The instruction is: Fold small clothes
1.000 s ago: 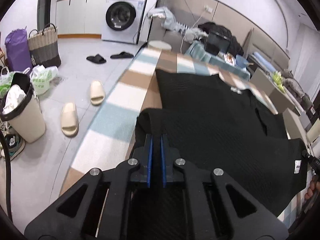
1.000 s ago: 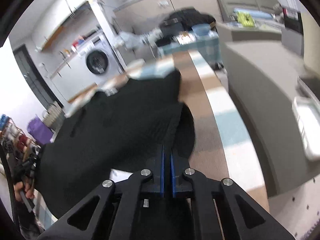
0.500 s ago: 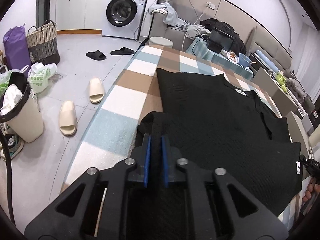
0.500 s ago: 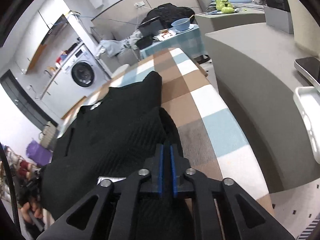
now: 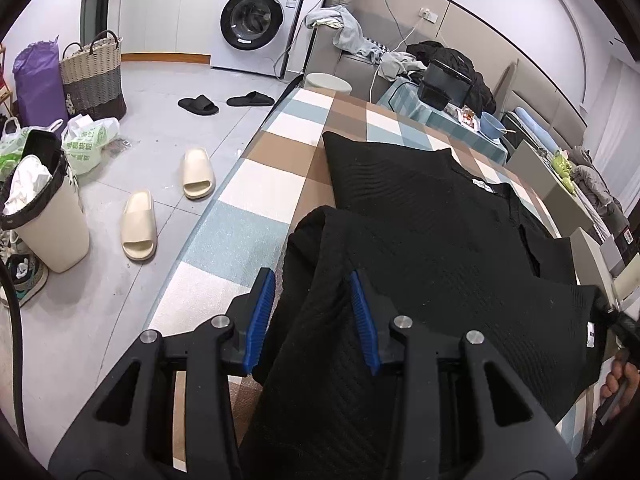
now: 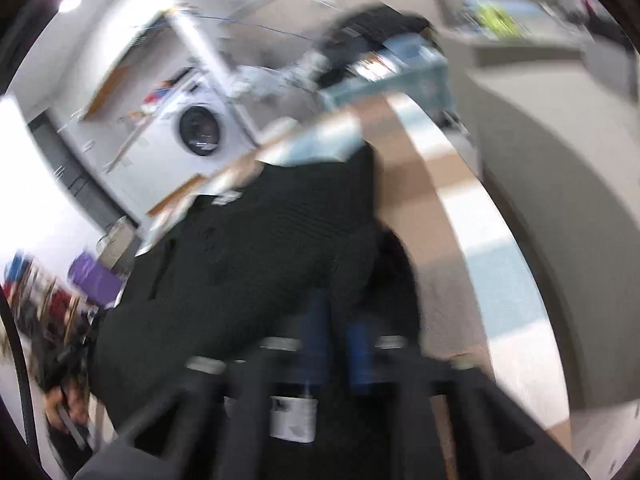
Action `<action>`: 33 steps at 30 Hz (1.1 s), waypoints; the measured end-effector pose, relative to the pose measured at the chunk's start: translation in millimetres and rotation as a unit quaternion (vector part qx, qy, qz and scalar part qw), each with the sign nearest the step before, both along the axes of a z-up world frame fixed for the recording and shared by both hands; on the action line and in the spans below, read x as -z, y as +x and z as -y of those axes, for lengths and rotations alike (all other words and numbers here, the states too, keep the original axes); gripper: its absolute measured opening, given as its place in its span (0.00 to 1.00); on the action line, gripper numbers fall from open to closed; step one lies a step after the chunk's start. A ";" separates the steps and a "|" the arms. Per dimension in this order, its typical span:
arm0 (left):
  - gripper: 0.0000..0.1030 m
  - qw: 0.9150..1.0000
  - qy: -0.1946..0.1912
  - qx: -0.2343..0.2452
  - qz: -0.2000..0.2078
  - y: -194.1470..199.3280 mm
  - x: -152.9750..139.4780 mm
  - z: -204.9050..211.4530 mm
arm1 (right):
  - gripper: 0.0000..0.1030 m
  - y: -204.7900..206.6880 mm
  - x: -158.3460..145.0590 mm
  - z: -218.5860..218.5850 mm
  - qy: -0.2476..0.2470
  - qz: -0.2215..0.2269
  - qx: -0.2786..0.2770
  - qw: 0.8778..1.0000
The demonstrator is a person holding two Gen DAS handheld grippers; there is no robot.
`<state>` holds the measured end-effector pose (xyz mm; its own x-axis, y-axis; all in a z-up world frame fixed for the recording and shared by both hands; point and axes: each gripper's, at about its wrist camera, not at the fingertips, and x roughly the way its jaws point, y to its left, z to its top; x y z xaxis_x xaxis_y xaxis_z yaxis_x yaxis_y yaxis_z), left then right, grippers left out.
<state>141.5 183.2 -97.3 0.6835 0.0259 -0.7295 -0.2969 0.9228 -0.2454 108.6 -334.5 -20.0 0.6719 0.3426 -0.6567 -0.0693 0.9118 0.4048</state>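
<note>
A black knit sweater (image 5: 424, 236) lies spread over the counter (image 5: 288, 148), which is covered in a checked cloth of brown, pale blue and white squares; its near part is folded back over the rest, and a small white label (image 5: 590, 335) shows at its right-hand corner. In the left wrist view the left tongs (image 5: 310, 312) point down at the near edge of the garment. Their jaws are opening, the blue pads (image 5: 260, 312) stand apart, and a bunched fold of the black knit runs up between them without being pinched. The right wrist view is heavily blurred. There the right tongs (image 6: 338, 344) sit at the sweater's (image 6: 256, 240) other near corner, their blue pads drawn close together with dark fabric between them, so they appear clamped on the knit. A white tag (image 6: 292, 420) hangs just below those pads. At the left edge of that view a person's hand (image 6: 64, 400) grips the other tool, and fingers show at the lower right edge of the left wrist view too. On the floor left of the counter lie a pair of cream slippers (image 5: 140, 226) and a pair of black ones (image 5: 199, 104), with a lined waste bin (image 5: 48, 224) and a woven basket (image 5: 93, 76) near them. A white washing machine (image 5: 256, 24) stands against the far wall.
</note>
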 end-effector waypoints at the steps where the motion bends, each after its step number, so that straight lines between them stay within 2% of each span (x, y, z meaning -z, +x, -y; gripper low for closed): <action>1: 0.34 1.000 0.000 0.000 0.000 0.0 -0.6 0.2 | 0.05 -7.0 -9.1 -1.3 0.017 0.031 -0.019 0.999; 2: 0.34 1.000 0.000 0.001 0.001 0.1 -0.7 0.3 | 0.04 -16.0 -19.2 -0.1 0.057 0.070 -0.052 0.994; 3: 0.34 1.000 0.001 0.002 0.000 0.2 -1.0 0.9 | 0.04 -20.3 -26.9 -1.2 0.059 0.085 -0.067 0.992; 6: 0.32 1.000 0.009 0.012 0.004 3.1 -1.8 4.3 | 0.04 -14.3 -28.1 2.0 0.009 0.068 -0.024 0.997; 7: 0.21 1.000 0.012 0.014 0.007 3.4 -2.0 5.7 | 0.04 -6.5 -20.7 5.8 -0.014 0.039 0.009 0.999; 8: 0.06 1.000 0.016 0.019 0.014 3.8 -1.9 7.3 | 0.04 -2.1 -15.8 6.2 -0.027 0.024 0.022 0.999; 10: 0.04 0.999 0.017 0.026 0.009 6.9 -1.0 9.5 | 0.04 5.3 -6.1 3.8 -0.038 0.002 0.034 0.999; 12: 0.03 0.999 0.023 0.028 0.021 5.8 -4.8 11.3 | 0.04 5.6 -5.8 -1.2 -0.044 0.002 0.032 0.999; 17: 0.02 0.997 0.020 0.024 0.064 4.6 -28.7 5.6 | 0.04 -5.5 -21.2 3.5 -0.005 0.045 0.031 0.999; 19: 0.02 0.998 0.029 0.020 0.059 12.6 -28.2 4.8 | 0.04 -3.6 -18.0 2.8 -0.011 0.035 0.037 0.999; 21: 0.03 0.999 0.034 0.019 0.035 25.9 -18.7 4.1 | 0.04 2.1 -10.3 2.6 -0.021 0.017 0.045 0.999; 23: 0.03 0.999 0.027 0.019 0.010 33.9 -9.6 4.4 | 0.05 11.1 1.2 1.1 -0.034 -0.021 0.047 0.998; 25: 0.07 0.999 0.032 0.019 0.006 33.3 -7.1 7.2 | 0.08 12.2 4.4 0.3 -0.055 -0.036 0.057 0.996; 27: 0.23 0.999 0.044 0.014 0.003 27.9 -7.3 9.1 | 0.20 6.1 1.5 1.5 -0.056 -0.034 0.052 0.996; 28: 0.41 0.999 0.051 0.006 0.003 23.7 -7.7 9.2 | 0.23 2.2 -0.9 1.5 -0.059 -0.032 0.050 0.996; 29: 0.53 0.998 0.058 -0.003 0.008 17.5 -9.8 9.2 | 0.27 -5.3 -5.2 1.9 -0.063 -0.021 0.045 0.997; 31: 0.56 0.997 0.070 -0.013 0.029 -0.5 -16.5 10.7 | 0.31 -18.9 -13.5 -0.9 -0.079 -0.009 0.047 0.996; 33: 0.56 0.996 0.072 -0.012 0.044 -15.0 -23.6 14.2 | 0.40 -35.0 -23.7 -3.8 -0.091 0.007 0.058 0.994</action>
<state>126.5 169.0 -73.7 0.7425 0.1432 -0.6543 -0.3021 0.9435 -0.1363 73.6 -330.7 3.7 0.7090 0.1397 -0.6912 0.0355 0.9718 0.2329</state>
